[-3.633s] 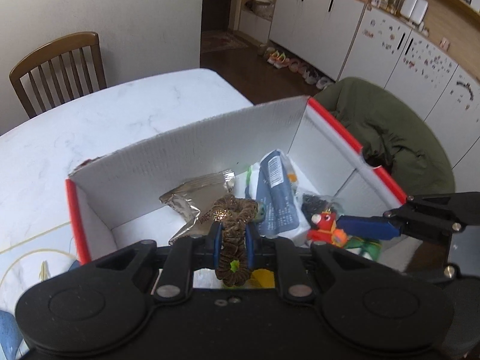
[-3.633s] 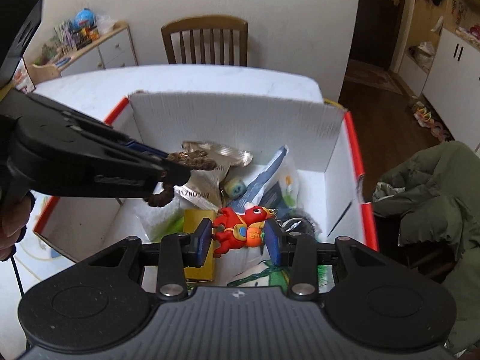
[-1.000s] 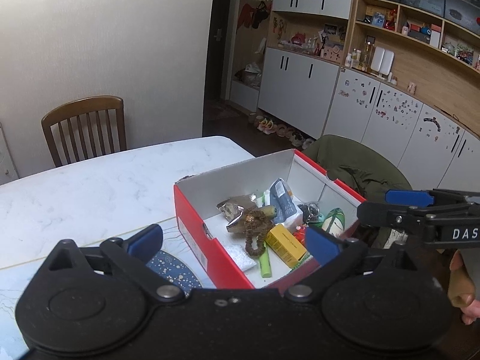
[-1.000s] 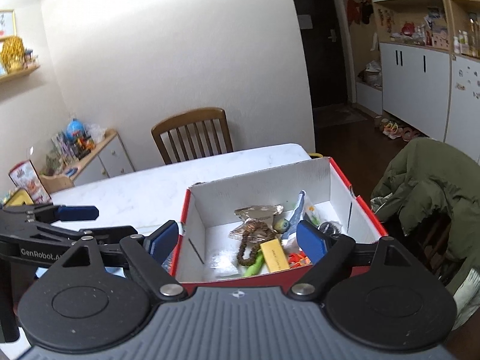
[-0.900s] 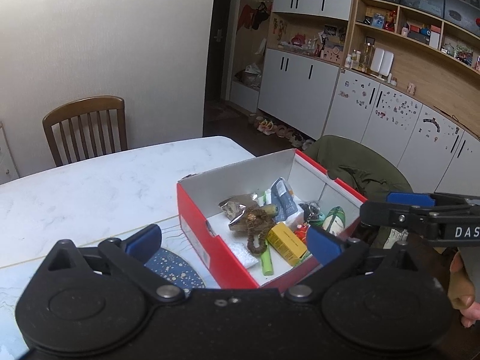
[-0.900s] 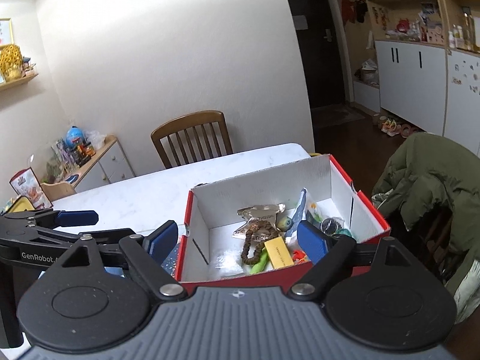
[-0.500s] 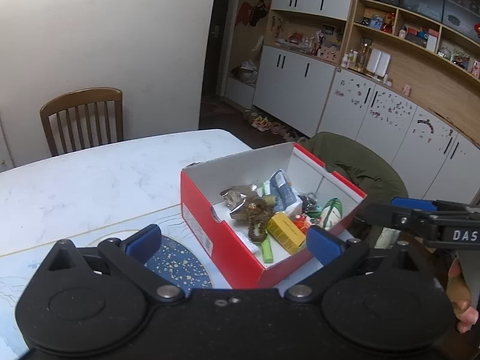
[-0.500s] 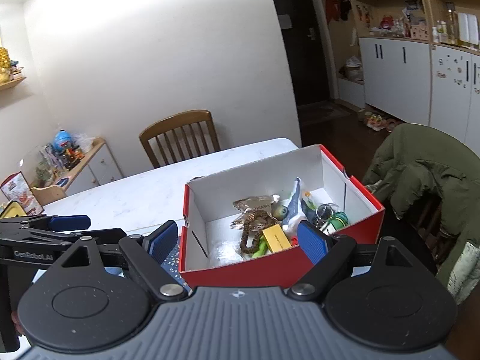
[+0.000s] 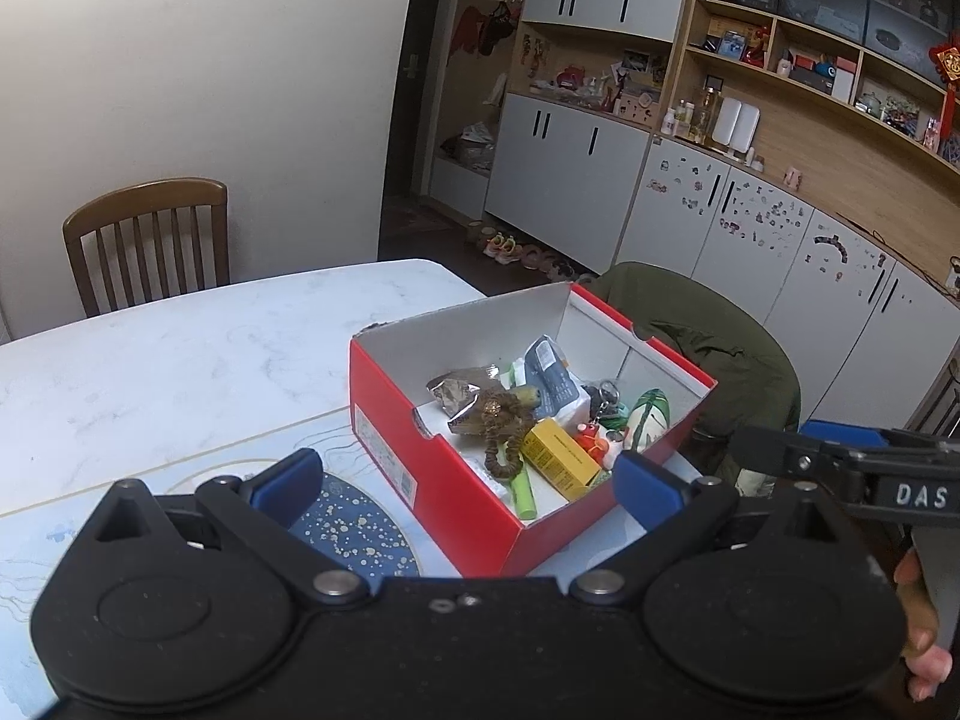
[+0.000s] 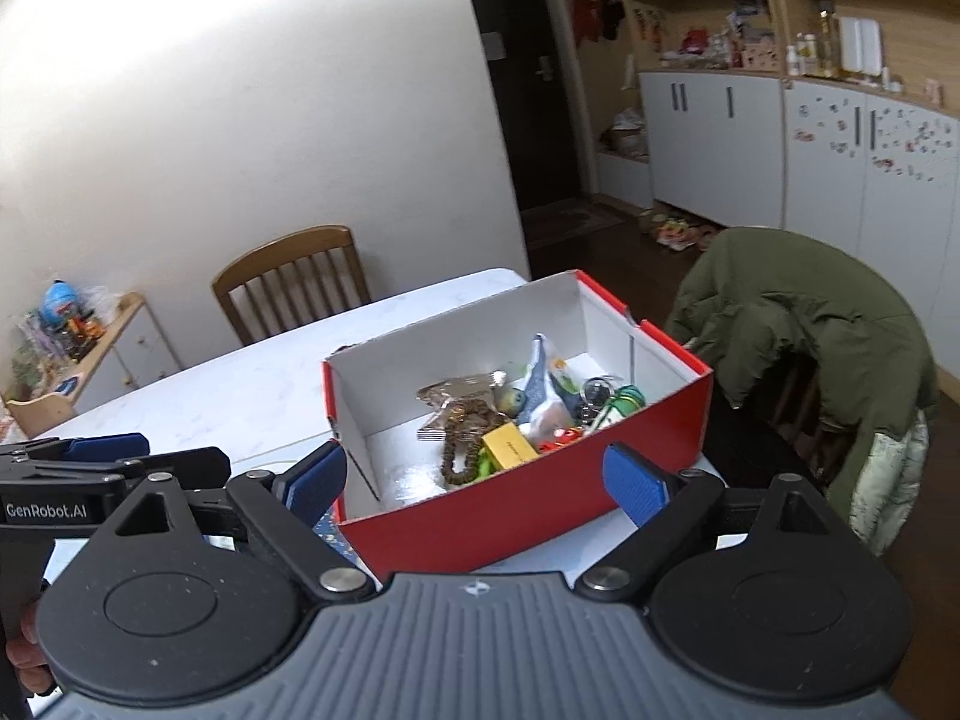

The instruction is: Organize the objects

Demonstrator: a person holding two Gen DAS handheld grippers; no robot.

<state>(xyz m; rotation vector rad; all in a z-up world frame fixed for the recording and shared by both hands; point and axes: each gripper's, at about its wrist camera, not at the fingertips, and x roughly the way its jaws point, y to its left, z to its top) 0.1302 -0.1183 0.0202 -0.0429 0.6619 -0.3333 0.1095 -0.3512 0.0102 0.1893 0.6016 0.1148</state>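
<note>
My left gripper [image 9: 465, 477] spread wide, empty, my right gripper [image 10: 474, 477] likewise released, red cardboard shoebox [image 9: 444, 468] mid-frame on white marble table [image 9: 180, 354], brown bead bracelet [image 9: 501, 432] and yellow carton [image 9: 558, 459] inside, wooden chair [image 9: 150, 240] upper left, green jacket [image 10: 810, 324] right.

wooden chair [image 9: 147, 240], white cabinets [image 9: 564, 174], possibly marble table [image 9: 180, 354]

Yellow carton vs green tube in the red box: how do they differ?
The yellow carton is a blocky rectangular pack with printed text; the green tube is thin, round and plain. The carton lies on top of the clutter, fully visible; the tube is partly hidden under the brown bead string. The carton is broader, the tube slimmer. Both lie flat inside the red box, side by side near its front.
</note>
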